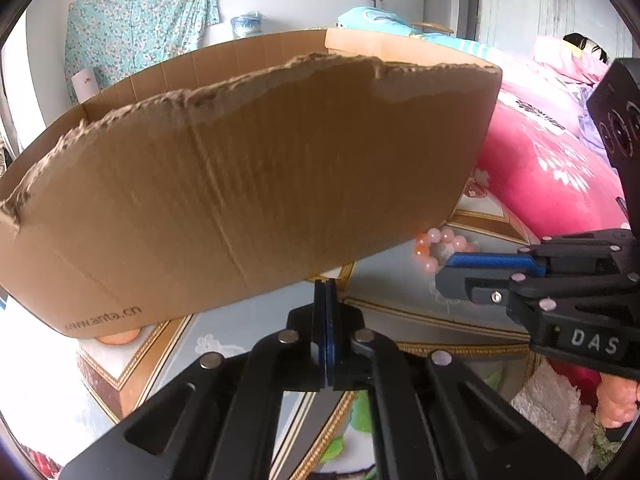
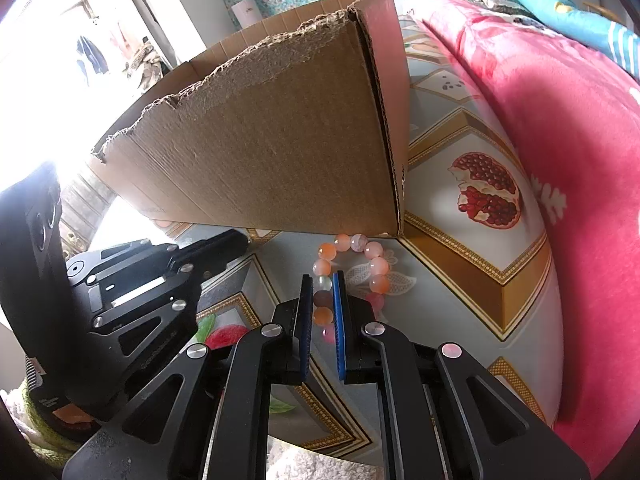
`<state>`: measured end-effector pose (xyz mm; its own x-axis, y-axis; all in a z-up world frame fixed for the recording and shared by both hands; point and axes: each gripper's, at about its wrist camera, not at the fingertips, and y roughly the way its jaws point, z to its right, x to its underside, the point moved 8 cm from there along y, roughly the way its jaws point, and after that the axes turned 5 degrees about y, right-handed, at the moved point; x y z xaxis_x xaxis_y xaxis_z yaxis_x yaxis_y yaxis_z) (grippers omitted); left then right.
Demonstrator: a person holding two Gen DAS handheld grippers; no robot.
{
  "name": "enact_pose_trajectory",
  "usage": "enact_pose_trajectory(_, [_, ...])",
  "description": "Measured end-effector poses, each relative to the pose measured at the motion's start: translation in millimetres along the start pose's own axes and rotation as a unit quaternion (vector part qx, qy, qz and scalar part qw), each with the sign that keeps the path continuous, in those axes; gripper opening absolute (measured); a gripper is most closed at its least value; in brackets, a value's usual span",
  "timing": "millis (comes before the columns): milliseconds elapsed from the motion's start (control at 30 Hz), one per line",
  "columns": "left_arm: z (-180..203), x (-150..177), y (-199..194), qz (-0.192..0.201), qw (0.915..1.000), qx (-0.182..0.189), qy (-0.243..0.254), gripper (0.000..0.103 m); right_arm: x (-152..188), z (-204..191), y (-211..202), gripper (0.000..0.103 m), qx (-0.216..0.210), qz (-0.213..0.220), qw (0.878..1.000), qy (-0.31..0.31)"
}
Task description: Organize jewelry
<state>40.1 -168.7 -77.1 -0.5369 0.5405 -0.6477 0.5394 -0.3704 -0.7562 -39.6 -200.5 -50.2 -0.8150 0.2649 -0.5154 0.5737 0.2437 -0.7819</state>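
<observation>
Here the right hand-held gripper (image 2: 323, 280) pinched the pink bead bracelet (image 2: 370, 262) lying on the patterned surface (image 2: 460, 248), just near the torn cardboard box (image 2: 280, 152); the left hand-held gripper (image 1: 326, 286) was pressed together, empty.

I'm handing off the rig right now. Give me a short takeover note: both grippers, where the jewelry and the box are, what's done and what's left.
Left gripper: shut, nothing between its pads, tips close to the lower edge of the cardboard box.
Right gripper: shut on the bead bracelet, pads clamping one side of the loop; the rest of the loop lies on the patterned cloth.
Box: open-topped with a torn rim, standing just beyond the bracelet, pink blanket to its right.
Done: bracelet gripped.
Left: lift it and probably drop it into the box. The box's inside is not visible, so I cannot tell what is already stored.
</observation>
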Motion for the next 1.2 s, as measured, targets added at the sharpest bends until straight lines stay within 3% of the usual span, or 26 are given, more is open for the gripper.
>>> enact_pose_trajectory(233, [-1,11,-11,-0.012,0.9999,0.01,-0.004,0.0,1,1,0,0.008,-0.001,0.0,1.0,0.001])
enact_pose_trajectory(433, [-4,11,-15,-0.009,0.9987,0.039,-0.031,0.001,1,0,0,0.008,0.0,0.001,1.0,0.0])
enact_pose_trajectory(500, [-3,6,-15,-0.003,0.9989,0.039,-0.026,0.011,1,0,0,0.008,0.0,0.001,1.0,-0.001])
enact_pose_trajectory(600, [-1,0,-12,0.007,0.999,0.042,-0.015,0.016,1,0,0,0.008,0.0,0.001,1.0,-0.001])
enact_pose_trajectory(1200, [8,-8,4,0.017,0.9988,0.004,0.046,0.011,1,2,-1,0.008,-0.003,0.003,1.0,0.003])
